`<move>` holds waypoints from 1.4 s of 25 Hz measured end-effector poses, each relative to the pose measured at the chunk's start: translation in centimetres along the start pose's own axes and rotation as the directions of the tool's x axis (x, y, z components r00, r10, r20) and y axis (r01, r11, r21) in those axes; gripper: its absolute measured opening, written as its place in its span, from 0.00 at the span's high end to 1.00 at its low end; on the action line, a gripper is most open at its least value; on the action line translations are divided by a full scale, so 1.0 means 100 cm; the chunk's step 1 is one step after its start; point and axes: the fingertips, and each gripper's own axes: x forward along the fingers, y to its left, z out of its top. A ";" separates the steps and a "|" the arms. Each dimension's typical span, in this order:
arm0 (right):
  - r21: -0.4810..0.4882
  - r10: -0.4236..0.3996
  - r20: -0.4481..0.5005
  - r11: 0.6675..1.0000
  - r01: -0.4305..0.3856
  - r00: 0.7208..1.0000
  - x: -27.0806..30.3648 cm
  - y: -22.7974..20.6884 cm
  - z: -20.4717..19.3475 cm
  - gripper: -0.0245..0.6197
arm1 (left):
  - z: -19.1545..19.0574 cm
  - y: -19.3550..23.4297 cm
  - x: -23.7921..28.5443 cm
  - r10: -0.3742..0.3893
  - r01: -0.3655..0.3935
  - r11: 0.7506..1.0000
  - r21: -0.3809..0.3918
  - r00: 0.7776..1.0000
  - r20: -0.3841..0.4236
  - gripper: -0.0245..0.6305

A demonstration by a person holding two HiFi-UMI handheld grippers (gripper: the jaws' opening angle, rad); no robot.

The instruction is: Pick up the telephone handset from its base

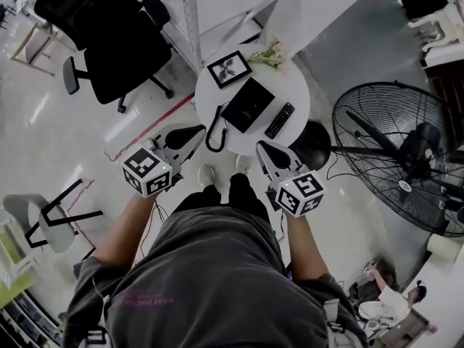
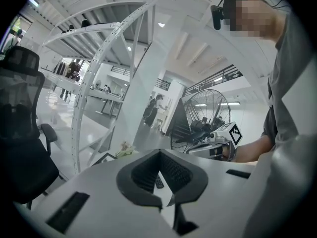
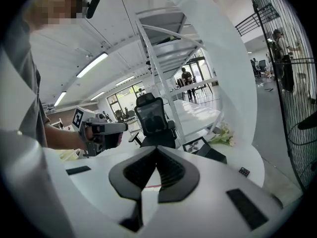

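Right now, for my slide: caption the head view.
Left hand-held gripper and right hand-held gripper, both shut, before telephone handset on round table.

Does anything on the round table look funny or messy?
Nothing is spilled or broken. Only the black handset looks odd: it lies at the table's rim beside the black base, and its near end seems to poke past the edge.

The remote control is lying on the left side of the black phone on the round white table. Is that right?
Not quite. The head view shows the remote control lying on the right side of the black phone on the round white table.
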 end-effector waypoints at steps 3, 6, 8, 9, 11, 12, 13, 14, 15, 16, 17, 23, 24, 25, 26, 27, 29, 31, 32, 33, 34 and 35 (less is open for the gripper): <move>0.000 0.015 -0.009 1.000 -0.015 1.000 0.006 -0.011 0.005 0.93 | -0.002 0.008 0.013 0.013 -0.013 1.000 -0.009 1.000 -0.014 0.94; -0.002 0.036 -0.021 0.999 -0.036 0.999 0.012 -0.023 0.010 0.93 | -0.008 0.018 0.030 0.029 -0.030 0.999 -0.020 0.999 -0.035 0.94; -0.003 0.056 -0.034 0.998 -0.056 0.998 0.017 -0.030 0.013 0.93 | -0.011 0.024 0.040 0.043 -0.044 0.999 -0.032 0.998 -0.049 0.94; -0.003 0.067 -0.042 0.998 -0.067 0.997 0.019 -0.034 0.014 0.93 | -0.012 0.026 0.045 0.050 -0.052 0.998 -0.038 0.997 -0.055 0.94; -0.004 0.084 -0.055 0.996 -0.084 0.995 0.023 -0.045 0.015 0.93 | -0.015 0.031 0.056 0.063 -0.066 0.997 -0.047 0.996 -0.066 0.94; -0.003 0.089 -0.060 0.996 -0.090 0.994 0.025 -0.052 0.016 0.93 | -0.016 0.034 0.062 0.068 -0.072 0.996 -0.049 0.995 -0.071 0.94; -0.001 0.094 -0.063 0.996 -0.094 0.994 0.026 -0.059 0.016 0.93 | -0.018 0.037 0.068 0.073 -0.077 0.996 -0.052 0.994 -0.077 0.94; 0.001 0.097 -0.067 0.995 -0.097 0.993 0.028 -0.065 0.017 0.93 | -0.020 0.041 0.075 0.077 -0.081 0.995 -0.054 0.994 -0.083 0.94; 0.003 0.100 -0.071 0.995 -0.100 0.992 0.029 -0.071 0.017 0.93 | -0.022 0.044 0.081 0.080 -0.085 0.995 -0.056 0.993 -0.090 0.94; 0.006 0.102 -0.076 0.995 -0.102 0.992 0.031 -0.077 0.018 0.93 | -0.023 0.047 0.087 0.082 -0.088 0.994 -0.058 0.992 -0.097 0.94; 0.009 0.105 -0.081 0.994 -0.105 0.991 0.033 -0.083 0.018 0.93 | -0.025 0.050 0.094 0.084 -0.090 0.994 -0.059 0.991 -0.104 0.94; 0.031 0.111 -0.101 0.994 -0.108 0.989 0.041 -0.117 0.020 0.93 | -0.036 0.068 0.134 0.078 -0.087 0.995 -0.056 0.985 -0.152 0.94; 0.034 0.112 -0.103 0.993 -0.109 0.988 0.042 -0.121 0.020 0.93 | -0.038 0.071 0.140 0.076 -0.085 0.995 -0.053 0.984 -0.160 0.94; 0.037 0.113 -0.105 0.993 -0.110 0.988 0.042 -0.125 0.020 0.93 | -0.040 0.073 0.146 0.073 -0.083 0.995 -0.051 0.983 -0.168 0.94; 0.041 0.114 -0.108 0.993 -0.110 0.988 0.043 -0.129 0.019 0.93 | -0.043 0.076 0.151 0.072 -0.082 0.995 -0.051 0.982 -0.176 0.94; 0.047 0.115 -0.112 0.993 -0.110 0.987 0.043 -0.133 0.018 0.93 | -0.047 0.078 0.156 0.071 -0.081 0.995 -0.052 0.980 -0.185 0.94; 0.061 0.114 -0.120 0.992 -0.107 0.986 0.045 -0.140 0.014 0.93 | -0.056 0.086 0.165 0.069 -0.083 0.995 -0.057 0.976 -0.206 0.94; 0.073 0.110 -0.128 0.992 -0.101 0.986 0.047 -0.147 0.011 0.93 | -0.067 0.096 0.173 0.069 -0.086 0.994 -0.064 0.971 -0.230 0.94; 0.078 0.108 -0.131 0.992 -0.099 0.985 0.048 -0.150 0.009 0.93 | -0.073 0.100 0.176 0.069 -0.087 0.994 -0.067 0.968 -0.242 0.94; 0.083 0.107 -0.134 0.992 -0.096 0.985 0.048 -0.154 0.008 0.93 | -0.078 0.104 0.180 0.068 -0.088 0.994 -0.070 0.965 -0.253 0.94; 0.088 0.105 -0.136 0.992 -0.093 0.985 0.048 -0.157 0.006 0.93 | -0.083 0.107 0.183 0.067 -0.088 0.994 -0.071 0.962 -0.264 0.94; 0.093 0.103 -0.138 0.992 -0.090 0.985 0.049 -0.161 0.004 0.93 | -0.088 0.111 0.187 0.065 -0.087 0.994 -0.072 0.960 -0.273 0.94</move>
